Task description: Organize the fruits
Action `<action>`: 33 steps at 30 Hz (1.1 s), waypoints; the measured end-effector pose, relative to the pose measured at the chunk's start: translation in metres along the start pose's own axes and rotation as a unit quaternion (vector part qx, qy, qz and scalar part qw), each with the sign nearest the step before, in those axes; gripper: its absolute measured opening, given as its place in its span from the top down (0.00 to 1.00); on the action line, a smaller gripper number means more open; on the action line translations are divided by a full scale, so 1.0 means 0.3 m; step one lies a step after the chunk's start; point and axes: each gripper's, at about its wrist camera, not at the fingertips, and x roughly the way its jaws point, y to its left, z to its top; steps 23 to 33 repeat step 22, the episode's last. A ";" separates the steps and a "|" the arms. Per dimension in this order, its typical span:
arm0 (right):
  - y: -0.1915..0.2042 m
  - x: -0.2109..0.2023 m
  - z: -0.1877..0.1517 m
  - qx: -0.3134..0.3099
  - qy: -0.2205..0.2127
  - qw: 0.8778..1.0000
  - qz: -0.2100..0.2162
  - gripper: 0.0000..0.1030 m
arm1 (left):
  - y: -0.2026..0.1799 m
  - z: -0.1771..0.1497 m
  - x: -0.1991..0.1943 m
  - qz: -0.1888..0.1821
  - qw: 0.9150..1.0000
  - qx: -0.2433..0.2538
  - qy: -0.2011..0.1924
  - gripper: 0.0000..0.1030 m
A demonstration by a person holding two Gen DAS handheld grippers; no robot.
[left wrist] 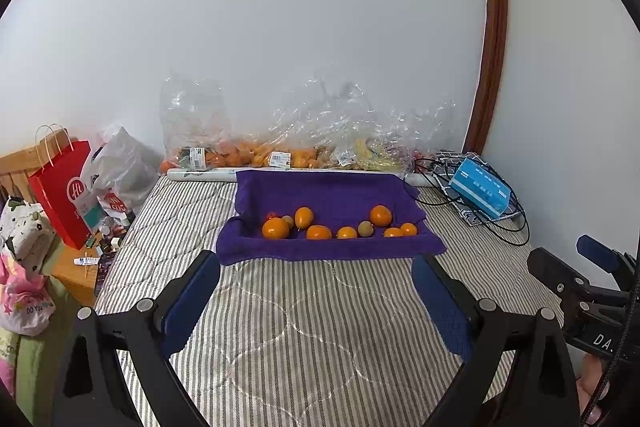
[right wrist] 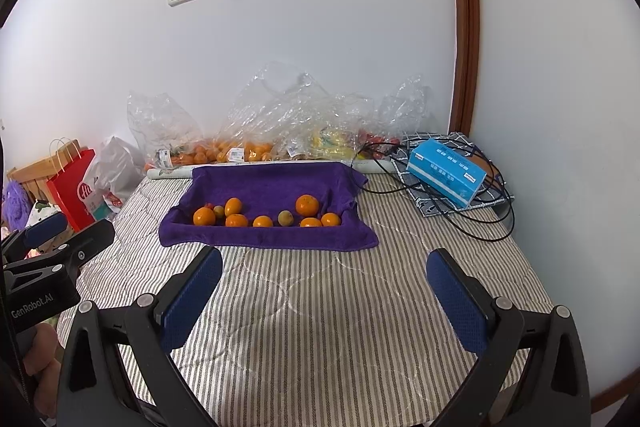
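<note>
A purple towel-lined tray sits on the striped mattress. Several oranges lie in it, such as a large one and one at the left, along with small brownish-green fruits. My left gripper is open and empty, short of the tray's near edge. My right gripper is open and empty, also short of the tray. Each gripper shows at the edge of the other's view.
Clear plastic bags of oranges and other fruit line the wall behind the tray. A blue tissue box and black cables lie at the right. A red paper bag stands at the left.
</note>
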 end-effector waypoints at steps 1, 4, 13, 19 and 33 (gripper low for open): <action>0.001 0.001 0.000 0.000 0.000 1.000 0.000 0.02 | -0.001 0.001 -0.003 0.001 1.000 0.000 0.000 0.06; 0.001 0.000 0.000 0.000 0.000 1.000 0.000 0.02 | -0.001 0.001 -0.002 0.001 1.000 0.000 0.000 0.06; 0.002 -0.003 0.001 -0.001 -0.001 1.000 0.000 0.02 | -0.001 0.002 -0.007 0.000 1.000 -0.001 -0.001 0.06; 0.001 -0.005 0.001 -0.001 -0.001 1.000 0.000 0.02 | -0.001 0.001 -0.007 0.001 1.000 -0.001 -0.001 0.06; 0.001 -0.006 0.001 -0.001 -0.002 1.000 0.000 0.02 | -0.001 0.002 -0.008 0.002 1.000 0.000 -0.002 0.06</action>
